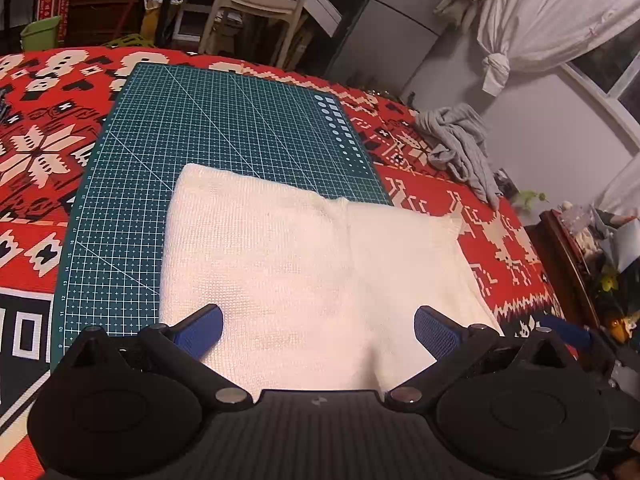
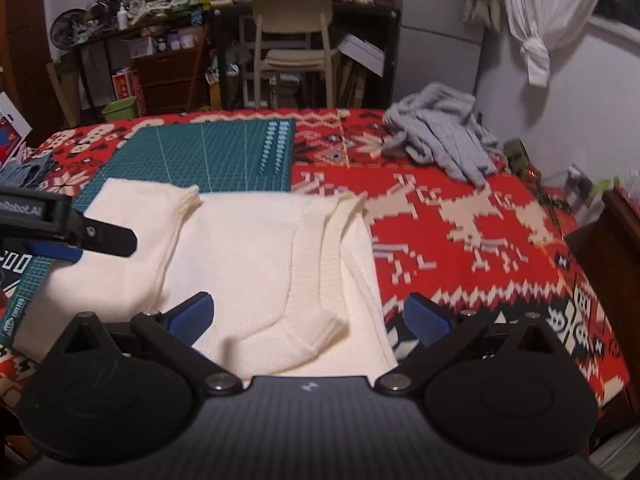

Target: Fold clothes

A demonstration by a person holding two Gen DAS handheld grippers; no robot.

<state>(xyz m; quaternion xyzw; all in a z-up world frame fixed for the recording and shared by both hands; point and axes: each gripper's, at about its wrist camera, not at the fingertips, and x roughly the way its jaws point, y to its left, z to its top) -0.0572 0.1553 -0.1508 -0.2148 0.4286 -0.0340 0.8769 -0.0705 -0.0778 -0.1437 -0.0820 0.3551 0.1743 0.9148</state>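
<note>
A cream knitted garment [image 1: 312,264] lies partly folded, half on the green cutting mat [image 1: 208,128] and half on the red patterned cloth. In the right wrist view the same cream garment [image 2: 248,256] shows a ribbed band curling across its top layer. My left gripper [image 1: 318,330] hovers low over the garment's near edge, open, its blue pads holding nothing. My right gripper [image 2: 308,318] is open too, above the garment's near right part. The left gripper [image 2: 60,232] also appears at the left edge of the right wrist view, above the garment's left side.
A crumpled grey garment [image 2: 440,136] lies at the far right of the red patterned cloth [image 2: 460,216]. A beige chair [image 2: 296,48] and cluttered shelves stand beyond the far edge. A dark wooden cabinet [image 1: 568,264] sits beside the right edge. White fabric hangs on the right wall.
</note>
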